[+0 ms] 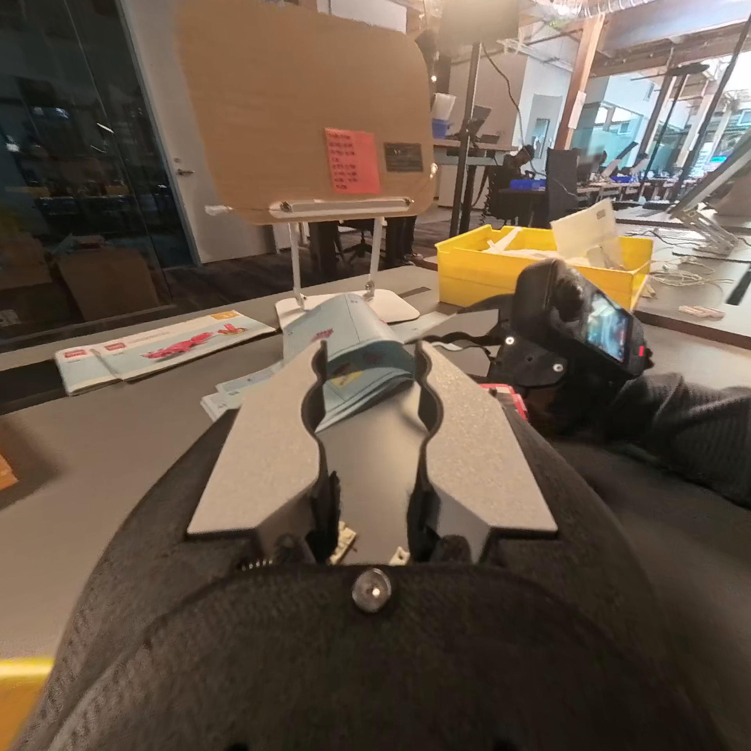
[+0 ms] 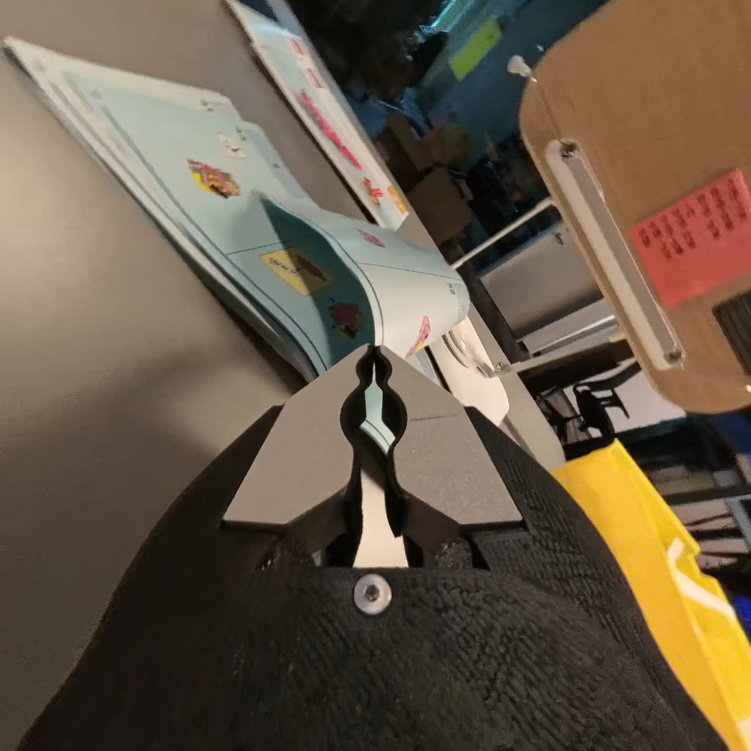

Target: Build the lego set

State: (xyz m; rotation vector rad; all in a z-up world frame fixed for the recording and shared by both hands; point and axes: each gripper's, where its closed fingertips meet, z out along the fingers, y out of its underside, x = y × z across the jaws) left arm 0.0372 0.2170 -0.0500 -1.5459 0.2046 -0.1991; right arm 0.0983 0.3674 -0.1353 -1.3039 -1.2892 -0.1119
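A light-blue picture booklet (image 1: 353, 325) lies open on the grey table (image 1: 122, 439), with a sheaf of pages lifted in a curl. My left gripper (image 1: 370, 349) is open. Its fingertips stand on either side of the booklet's near edge, and I cannot tell whether they touch it. My right gripper (image 2: 373, 354) is shut, its tips pinching the lifted page of the booklet (image 2: 406, 284); blue paper shows through the hollow between its fingers. In the left wrist view the right gripper (image 1: 569, 337) sits just right of the booklet, with its fingers hidden.
A wooden board on a white stand (image 1: 304, 122) rises just behind the booklet, its base (image 1: 394, 304) touching it. A second, closed booklet (image 1: 162, 345) lies to the left. A yellow bin (image 1: 528, 264) of white packets stands at the back right. A person's dark sleeve (image 1: 670, 426) lies at the right. The grippers' ends are close to 20 cm from one another.
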